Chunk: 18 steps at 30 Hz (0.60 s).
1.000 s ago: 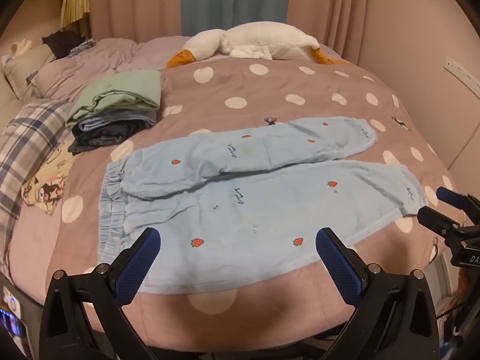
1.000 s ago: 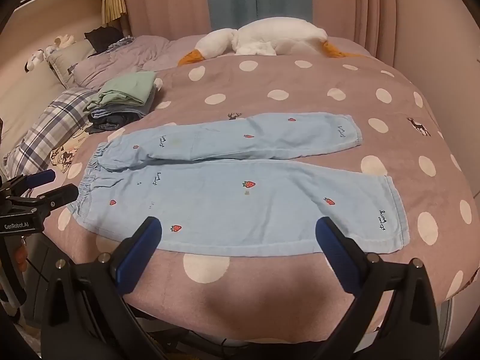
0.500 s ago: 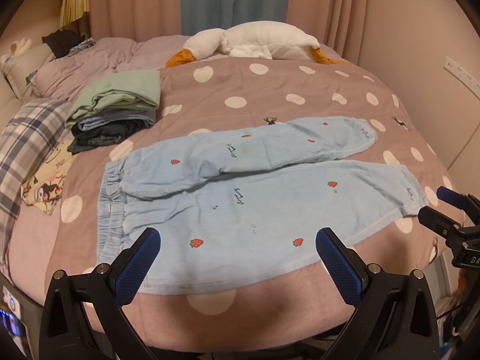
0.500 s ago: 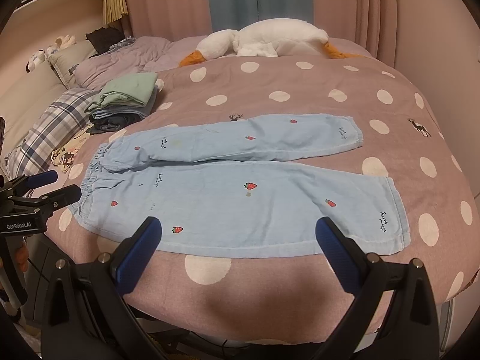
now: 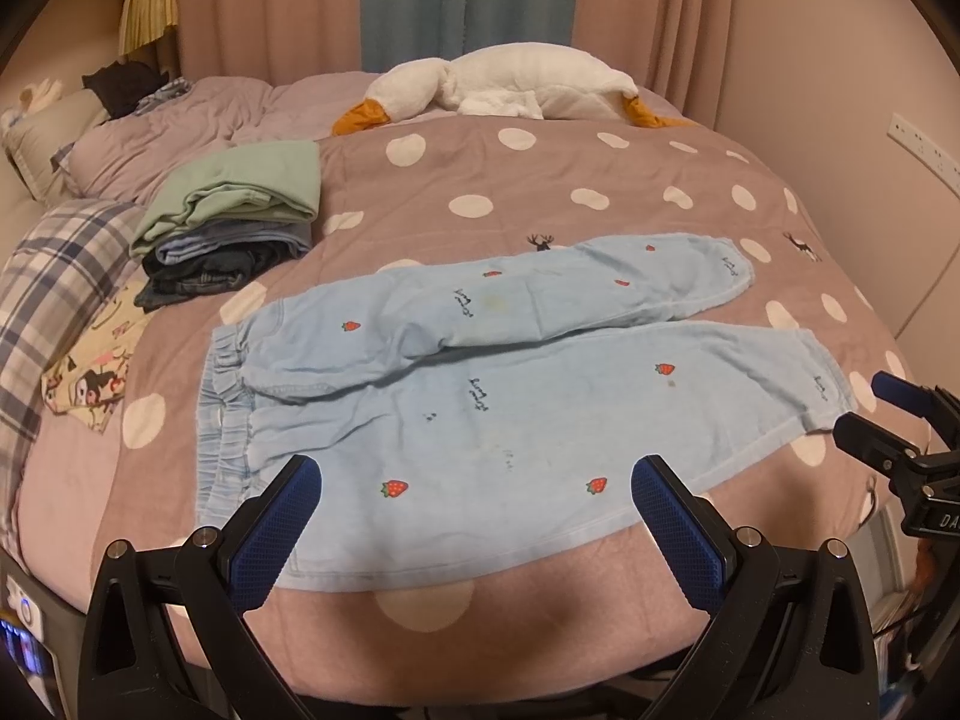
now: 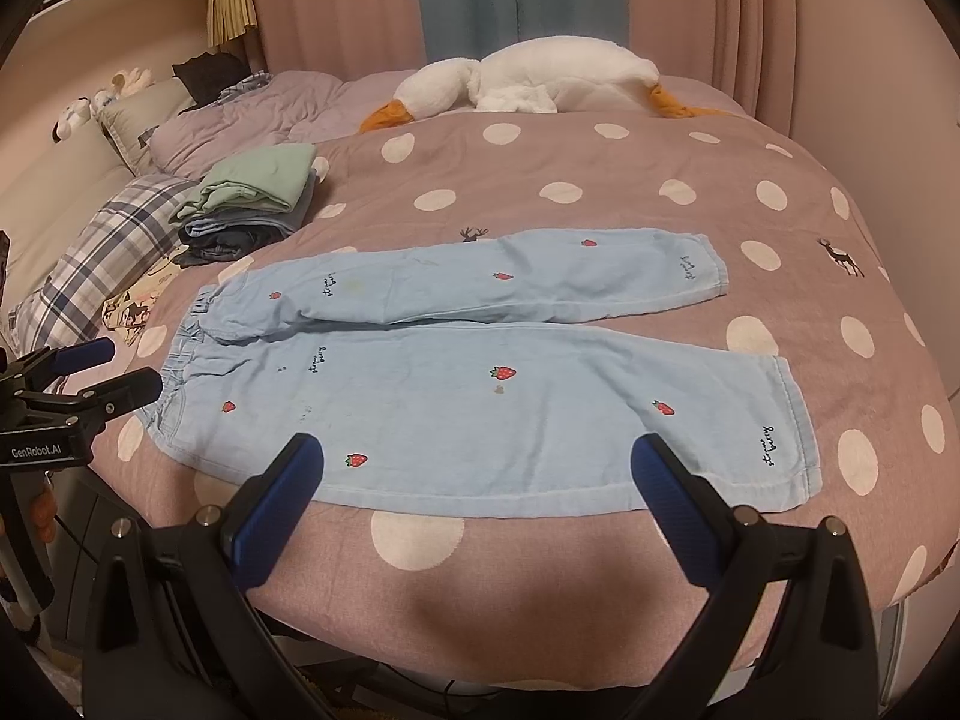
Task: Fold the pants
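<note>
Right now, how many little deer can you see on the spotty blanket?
2. The first deer touches the far edge of the blue pants; the second deer is out on the right of the blanket. More may hide under the pants.

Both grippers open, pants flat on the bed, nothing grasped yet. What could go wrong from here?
1. The pants lie on a soft polka-dot blanket; the right gripper or left gripper may pinch blanket along with the near hem.
2. The legs are splayed, with the far leg angled away, so folding one over the other may end up misaligned.
3. The folded clothes stack sits near the waistband; a sweeping fold might nudge it.
</note>
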{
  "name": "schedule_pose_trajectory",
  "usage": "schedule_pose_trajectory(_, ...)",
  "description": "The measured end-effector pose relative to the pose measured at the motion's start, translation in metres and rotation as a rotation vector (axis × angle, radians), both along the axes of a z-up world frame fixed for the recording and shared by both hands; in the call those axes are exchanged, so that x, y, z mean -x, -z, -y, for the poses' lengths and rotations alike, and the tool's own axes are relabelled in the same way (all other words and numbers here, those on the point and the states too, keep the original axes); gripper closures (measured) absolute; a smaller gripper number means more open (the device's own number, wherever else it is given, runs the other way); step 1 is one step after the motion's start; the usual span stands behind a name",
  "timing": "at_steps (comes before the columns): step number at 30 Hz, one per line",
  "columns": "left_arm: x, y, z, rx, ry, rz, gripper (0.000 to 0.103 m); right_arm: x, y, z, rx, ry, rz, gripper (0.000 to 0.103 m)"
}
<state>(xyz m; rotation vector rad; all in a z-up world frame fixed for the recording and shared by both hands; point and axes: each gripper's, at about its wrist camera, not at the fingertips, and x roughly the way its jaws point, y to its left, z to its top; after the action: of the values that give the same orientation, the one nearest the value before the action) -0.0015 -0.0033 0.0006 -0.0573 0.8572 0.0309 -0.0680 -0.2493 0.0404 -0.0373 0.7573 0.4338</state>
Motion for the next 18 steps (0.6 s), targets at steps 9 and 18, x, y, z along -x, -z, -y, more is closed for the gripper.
schedule_pose_trajectory(9,0.0,-0.0002,0.0004,-0.002,-0.001,0.003,0.0,0.0006,0.0006,-0.0014,0.001,-0.002,0.0,0.0)
schedule_pose_trajectory(18,-0.0032,0.0015,-0.0027,0.001,-0.001,-0.008,0.0,0.0014,0.001,-0.0015,0.001,-0.001,0.001,0.0)
